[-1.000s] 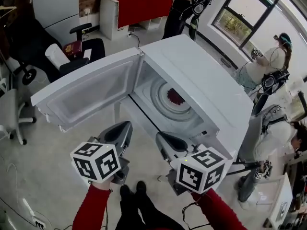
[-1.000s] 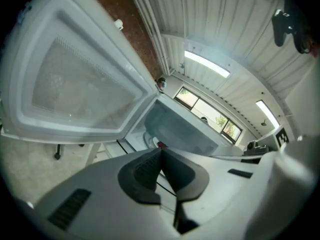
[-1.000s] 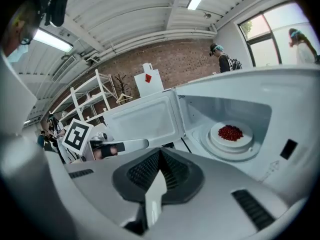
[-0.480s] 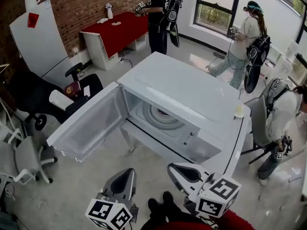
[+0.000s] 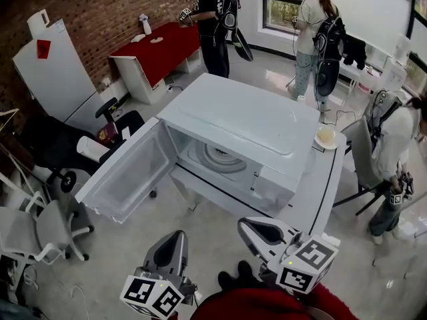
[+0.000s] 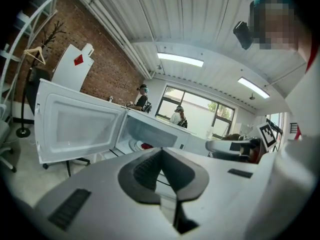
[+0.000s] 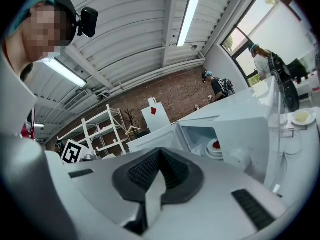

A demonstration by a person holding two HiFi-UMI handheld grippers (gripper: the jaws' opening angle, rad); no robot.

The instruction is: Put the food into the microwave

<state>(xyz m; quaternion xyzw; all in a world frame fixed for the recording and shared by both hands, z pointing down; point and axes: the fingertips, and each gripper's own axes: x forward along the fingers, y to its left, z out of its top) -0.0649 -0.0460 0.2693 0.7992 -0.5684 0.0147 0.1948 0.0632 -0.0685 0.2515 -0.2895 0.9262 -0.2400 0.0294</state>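
Brick-walled workroom with a pale floor and windows along the upper right of the head view; against the brick wall (image 5: 100, 9), a red worktop (image 5: 163, 45) and a tall white panel (image 5: 50, 65). At frame centre, a white microwave (image 5: 247, 122) on a white worktop (image 5: 323, 192), its door (image 5: 127, 172) swung wide toward the lower left. Inside the cavity, a round plate (image 5: 220, 157), only its pale rings to be made out from above. On that plate, a small heap of red food (image 6: 146, 146), left of centre in the left gripper view, and the same food (image 7: 216, 145) right of centre in the right gripper view. Just right of the microwave, on the white worktop, a small yellowish dish (image 5: 326, 137). Low in the head view, the left claw (image 5: 175, 240) and the right claw (image 5: 248, 227) side by side, both aimed up-frame at the open microwave and well apart from it, marker cubes nearest the bottom edge. Left claw pressed together, pads meeting, empty; right claw likewise pressed together and empty. Along the bottom edge, the red garment (image 5: 260, 305) of the person holding them. At the top, a person in black (image 5: 213, 19) and a person in a light top (image 5: 313, 19); at the right edge, a third person (image 5: 395, 145). At the left edge, a grey chair (image 5: 43, 229) and a black chair (image 5: 57, 145).
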